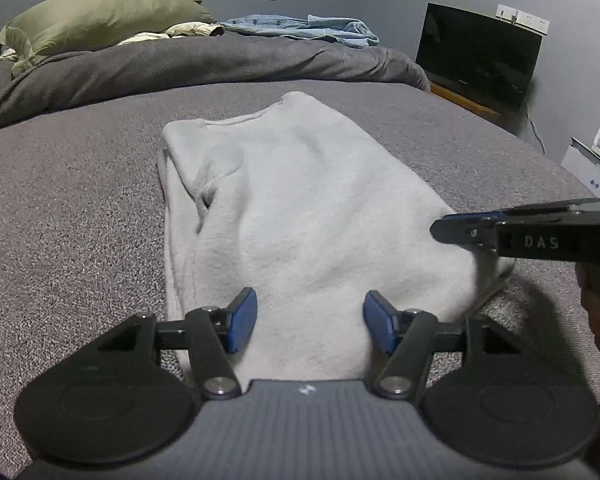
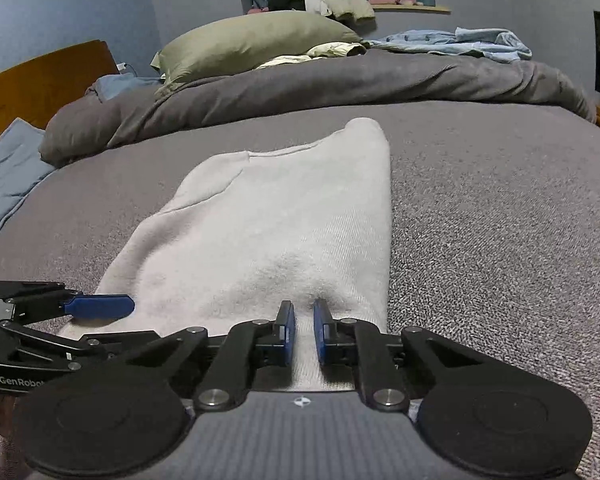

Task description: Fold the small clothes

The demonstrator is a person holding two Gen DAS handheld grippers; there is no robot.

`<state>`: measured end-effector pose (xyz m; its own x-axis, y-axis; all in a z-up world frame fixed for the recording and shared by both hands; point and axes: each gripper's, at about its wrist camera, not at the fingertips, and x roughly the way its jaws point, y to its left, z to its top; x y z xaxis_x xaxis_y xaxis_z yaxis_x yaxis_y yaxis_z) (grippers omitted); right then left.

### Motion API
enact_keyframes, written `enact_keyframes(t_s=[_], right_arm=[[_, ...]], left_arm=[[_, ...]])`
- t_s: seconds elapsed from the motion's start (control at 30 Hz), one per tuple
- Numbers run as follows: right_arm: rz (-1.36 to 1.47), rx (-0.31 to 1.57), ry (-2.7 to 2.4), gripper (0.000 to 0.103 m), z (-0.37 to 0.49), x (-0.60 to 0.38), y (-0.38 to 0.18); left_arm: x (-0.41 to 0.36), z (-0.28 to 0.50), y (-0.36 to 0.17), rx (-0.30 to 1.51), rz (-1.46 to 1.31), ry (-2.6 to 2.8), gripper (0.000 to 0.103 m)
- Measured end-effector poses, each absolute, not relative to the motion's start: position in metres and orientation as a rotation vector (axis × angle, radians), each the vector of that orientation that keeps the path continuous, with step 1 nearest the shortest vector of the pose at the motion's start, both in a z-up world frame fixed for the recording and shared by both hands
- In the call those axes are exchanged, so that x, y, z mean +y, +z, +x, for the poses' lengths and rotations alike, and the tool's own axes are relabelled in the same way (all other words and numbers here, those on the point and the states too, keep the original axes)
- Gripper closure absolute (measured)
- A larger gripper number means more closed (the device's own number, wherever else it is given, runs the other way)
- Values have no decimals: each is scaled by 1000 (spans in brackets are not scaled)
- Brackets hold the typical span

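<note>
White garment (image 1: 300, 208), partly folded lengthwise, lies flat on grey bed cover (image 1: 80, 208), near edge toward both grippers. Right gripper (image 2: 304, 330): blue pads nearly together, pinching a raised ridge of the garment's near hem. Left gripper (image 1: 310, 320): jaws about half open, pads standing over the near edge of the cloth, nothing clamped. Olive pillow (image 2: 252, 42) and rumpled grey duvet (image 2: 340, 80) well beyond

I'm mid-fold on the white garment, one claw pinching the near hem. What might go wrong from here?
1. The right claw pinches only a narrow bit of the white garment; it may slip free when lifted.
2. The left claw stands open, so lifting now would likely pull the fold crooked.
</note>
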<state>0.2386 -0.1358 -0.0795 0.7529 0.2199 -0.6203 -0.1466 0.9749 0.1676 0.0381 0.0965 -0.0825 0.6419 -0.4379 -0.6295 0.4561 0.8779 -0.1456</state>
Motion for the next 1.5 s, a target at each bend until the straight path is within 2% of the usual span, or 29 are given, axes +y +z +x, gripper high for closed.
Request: enact_keyframes(t_s=[0.07,0.1,0.17,0.37,0.43,0.5,0.53,0.57,0.6,0.63,0.7,0.87,1.03,1.23,1.5], right_arm=[[114,688,197,85,236,-135,-75],[116,686,199,78,234,-135,-73],[115,689,215,70,230,-133,-69],[30,697,207,61,201,-126,-62],[-21,707,191,59,187,-122,-60],[-20,688,184,42,172,-123,-57],[-3,699,184,38,169,-126,-56],[26,723,179,35,165,-130,-57],[48,744,169,35,162,-133,-58],[70,761,151,34,158,-137,-60],[104,777,117,21,151,-144,-61],[122,791,86,10,145,-153,-66],[110,761,79,5,143,-159,-80],[-7,772,132,0,138,-163,-98],[-87,774,139,0,137,-156,-112]], left_arm=[[94,39,-81,712,25,-508,42],[94,38,-81,714,24,-507,42],[98,37,-81,717,17,-500,42],[98,22,-77,732,21,-466,38],[103,9,-73,721,0,-449,34],[106,-9,-72,727,9,-432,31],[106,-17,-71,729,31,-425,31],[105,-27,-71,729,65,-411,26],[106,-35,-71,733,91,-384,16],[107,-42,-72,741,101,-353,14],[111,-56,-76,756,73,-324,13],[108,-68,-91,804,-16,-266,9],[95,-69,-96,769,-22,-228,0],[75,-73,-108,750,97,-196,0],[86,-73,-113,748,53,-229,0]])
